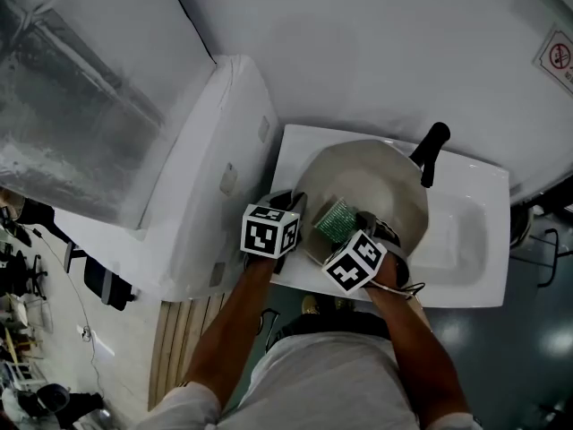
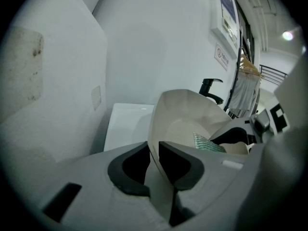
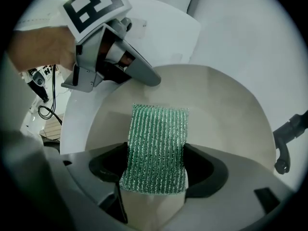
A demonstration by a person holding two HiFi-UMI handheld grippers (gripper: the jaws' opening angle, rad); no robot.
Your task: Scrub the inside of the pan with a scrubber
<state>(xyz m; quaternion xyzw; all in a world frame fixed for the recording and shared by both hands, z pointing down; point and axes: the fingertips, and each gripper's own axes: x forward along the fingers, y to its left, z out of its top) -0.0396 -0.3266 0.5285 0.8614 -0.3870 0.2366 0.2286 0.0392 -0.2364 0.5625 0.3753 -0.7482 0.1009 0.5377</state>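
Green mesh, ribbed and glittering, is what the scrubber (image 3: 156, 148) looks like up close. It stands pinched between the jaws of the right gripper (image 3: 156, 170), and its free end lies flat against the pale inner wall of the pan (image 1: 376, 186). In the head view the scrubber sits inside the pan at about 7 o'clock, just beyond the right gripper's marker cube.

The pan is cream-coloured inside. It rests tilted in the white sink (image 1: 466, 240), with its bowl turned toward the person. Its black handle (image 1: 431, 150) sticks out at about 1 o'clock, over the sink's far rim.

The left gripper (image 1: 288, 206) is at the pan's 9 o'clock edge. In the left gripper view the thin rim of the pan runs up between the two dark jaw pads, which are closed onto it from either side, one inside the bowl and one outside. The right gripper view shows this same gripper at 11 o'clock, with one grey jaw reaching over the rim.

The two grippers are close together over the near left part of the sink. A bare forearm leads back from each one. A white unit (image 1: 215, 177) stands just beside the sink at 9 o'clock.
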